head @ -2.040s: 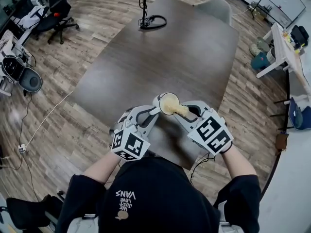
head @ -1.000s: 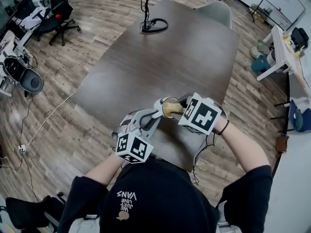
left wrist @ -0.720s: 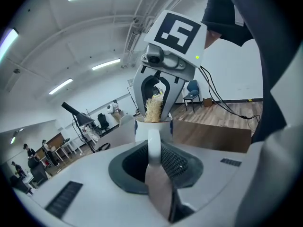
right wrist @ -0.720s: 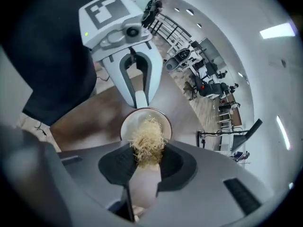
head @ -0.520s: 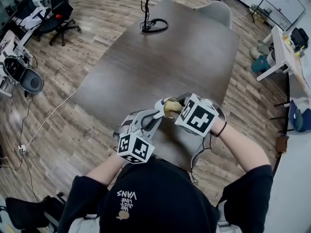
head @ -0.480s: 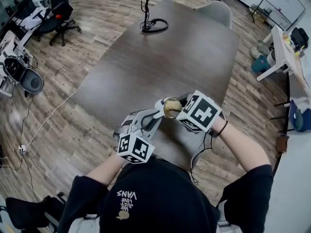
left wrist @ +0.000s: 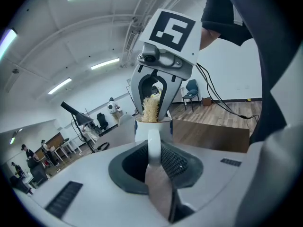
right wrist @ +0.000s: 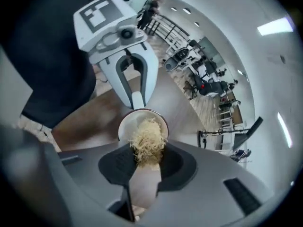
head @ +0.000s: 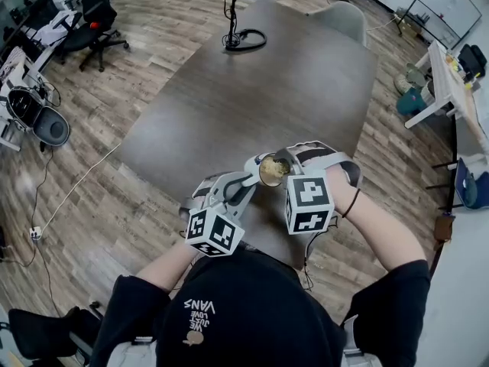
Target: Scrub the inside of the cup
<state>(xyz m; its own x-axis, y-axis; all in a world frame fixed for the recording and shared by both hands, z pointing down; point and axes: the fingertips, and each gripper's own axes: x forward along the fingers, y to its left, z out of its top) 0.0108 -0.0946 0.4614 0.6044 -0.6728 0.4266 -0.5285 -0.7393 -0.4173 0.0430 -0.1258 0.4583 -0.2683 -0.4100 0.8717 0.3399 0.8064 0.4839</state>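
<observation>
A small white cup (head: 260, 161) is held tilted above the near end of the table. My left gripper (head: 246, 179) is shut on its handle; in the left gripper view the handle (left wrist: 153, 142) sits pinched between the jaws with the cup (left wrist: 154, 126) just beyond. A yellow fibrous scrubber (head: 273, 171) is pushed into the cup's mouth. My right gripper (head: 283, 162) is shut on it. In the right gripper view the scrubber (right wrist: 148, 142) reaches from my right gripper (right wrist: 146, 161) into the cup (right wrist: 129, 125), with the left gripper (right wrist: 137, 97) behind.
The dark wooden table (head: 252, 90) stretches away from me. A black desk lamp (head: 243, 37) stands at its far end and a grey chair (head: 345, 15) behind it. An office chair (head: 85, 21) is far left, a white side table (head: 445, 75) far right.
My right gripper has rolled around the cup's mouth with the scrubber inside; its marker cube swung from the right of the cup down toward me. The left gripper and cup stayed nearly still.
</observation>
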